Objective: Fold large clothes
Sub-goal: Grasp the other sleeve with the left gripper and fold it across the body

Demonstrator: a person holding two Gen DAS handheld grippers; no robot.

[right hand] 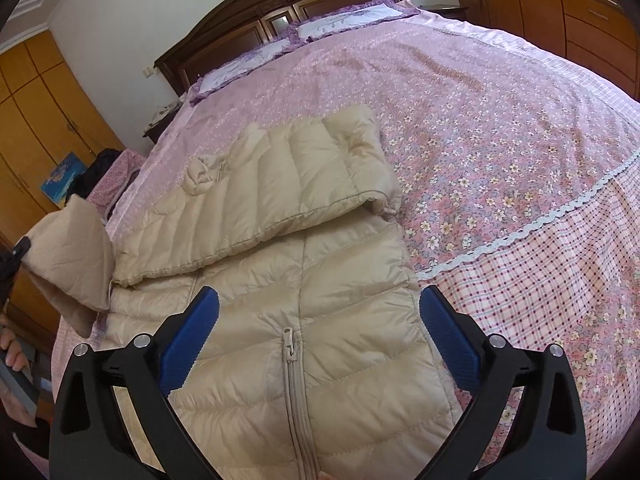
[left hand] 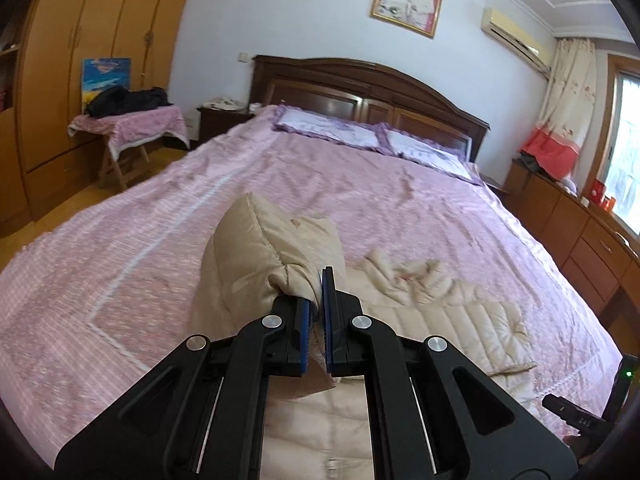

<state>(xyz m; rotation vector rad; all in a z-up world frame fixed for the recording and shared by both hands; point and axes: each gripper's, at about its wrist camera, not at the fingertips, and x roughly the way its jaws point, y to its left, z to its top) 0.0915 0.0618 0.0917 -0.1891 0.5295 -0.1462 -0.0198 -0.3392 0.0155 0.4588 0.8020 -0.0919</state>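
A beige quilted down jacket (right hand: 320, 240) lies front up on the pink flowered bedspread (right hand: 500, 140), zipper pull (right hand: 288, 338) near its middle. One sleeve (right hand: 288, 172) is folded across the upper body. My left gripper (left hand: 318, 292) is shut on a bunched piece of the jacket (left hand: 260, 256) and holds it lifted above the bed; in the right wrist view this raised flap (right hand: 76, 248) hangs at the jacket's left side. My right gripper (right hand: 320, 294) stands wide open just above the jacket's front, one blue pad (right hand: 188, 344) on each side of the zipper, gripping nothing.
Two pillows (left hand: 360, 132) lie against the dark wooden headboard (left hand: 380, 92). A wardrobe (left hand: 80, 60) and a small covered table (left hand: 132, 128) with dark clothes stand to the left. A low dresser (left hand: 580, 232) runs along the right under the window. A hand (right hand: 12, 352) shows at the left edge.
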